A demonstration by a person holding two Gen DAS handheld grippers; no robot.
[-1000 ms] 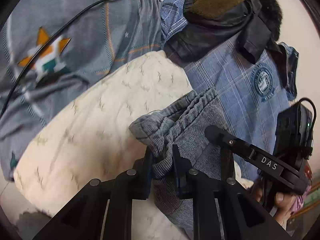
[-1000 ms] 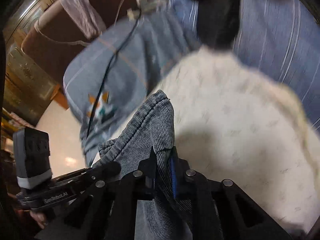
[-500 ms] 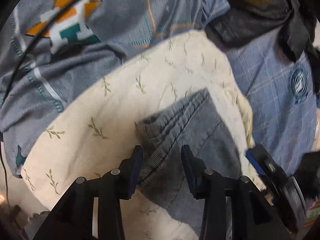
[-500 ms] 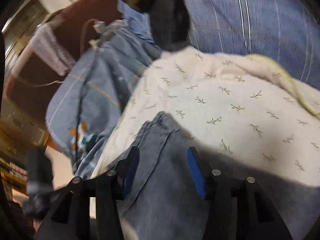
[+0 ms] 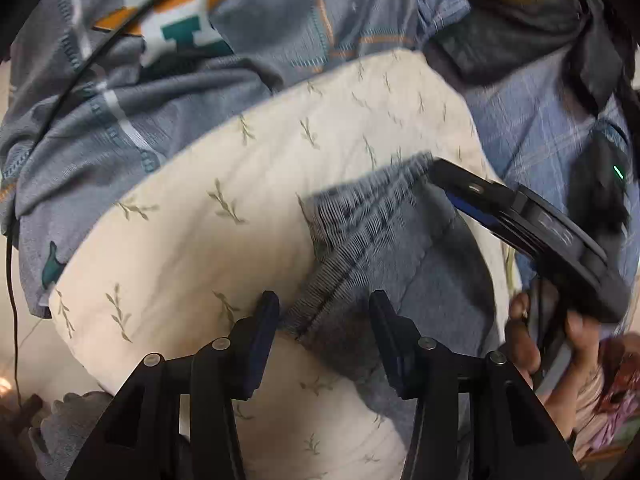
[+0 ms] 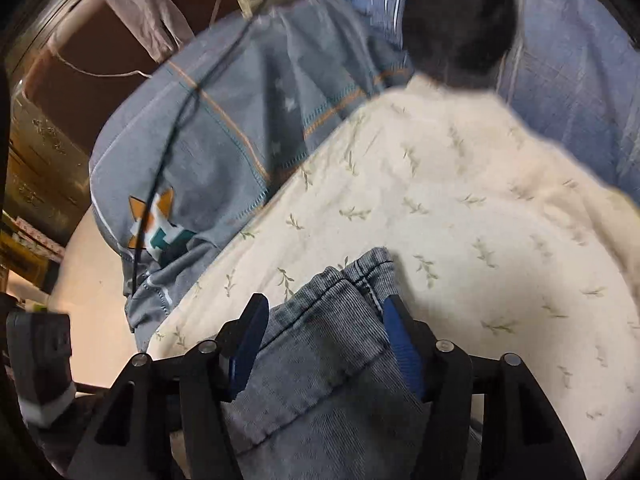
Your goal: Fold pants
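Note:
The grey-blue pants lie on a cream leaf-print quilt, ribbed waistband toward the far side. My left gripper straddles the waistband's left edge; its jaws are opening and the pads stand clear of the cloth. The right gripper comes in from the right over the waistband's far corner, held by a hand. In the right wrist view the pants fill the gap of my right gripper. Its jaws are closing, the blue pads beside the cloth and not pinching it.
Grey-blue bedding with an orange star patch lies beyond the quilt, crossed by a black cable. A blue plaid shirt and a dark jacket lie at the far right. A brown headboard carries a pinkish cloth.
Both grippers were shut on the lifted pants a second ago. They have come down and let go, and the pants now lie flat on the quilt.

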